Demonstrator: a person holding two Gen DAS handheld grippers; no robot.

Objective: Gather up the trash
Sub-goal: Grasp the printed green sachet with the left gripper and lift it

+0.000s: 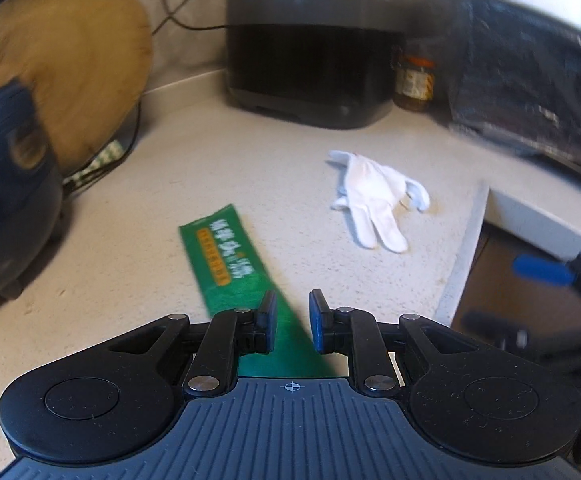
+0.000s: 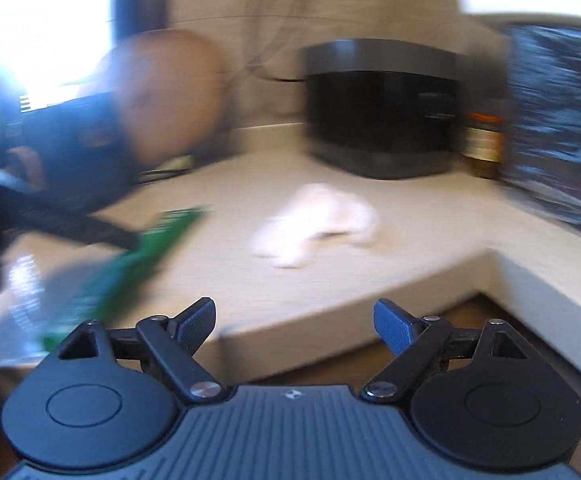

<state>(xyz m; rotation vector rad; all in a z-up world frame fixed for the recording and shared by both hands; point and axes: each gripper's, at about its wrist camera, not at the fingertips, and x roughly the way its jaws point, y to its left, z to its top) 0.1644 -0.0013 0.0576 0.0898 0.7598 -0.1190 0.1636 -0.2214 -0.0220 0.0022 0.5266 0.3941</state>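
A long green box with white and orange print [image 1: 226, 260] runs from the counter toward me, its near end between the fingers of my left gripper [image 1: 292, 320]. The jaws stand close on either side of it, and it seems lifted at that end. A white glove [image 1: 374, 196] lies flat on the counter to the right of the box. In the blurred right wrist view the green box [image 2: 130, 264] is at the left, held by the other gripper, and the white glove [image 2: 314, 224] is ahead. My right gripper [image 2: 294, 324] is open and empty, short of the counter's front edge.
A black appliance [image 1: 310, 64] stands at the back of the speckled counter [image 1: 170, 168]. A jar with an orange lid [image 1: 414, 80] and a dark plastic-wrapped item [image 1: 530, 92] are at the right. A round wooden board [image 1: 74, 64] and a dark blue appliance [image 1: 6, 200] are at the left.
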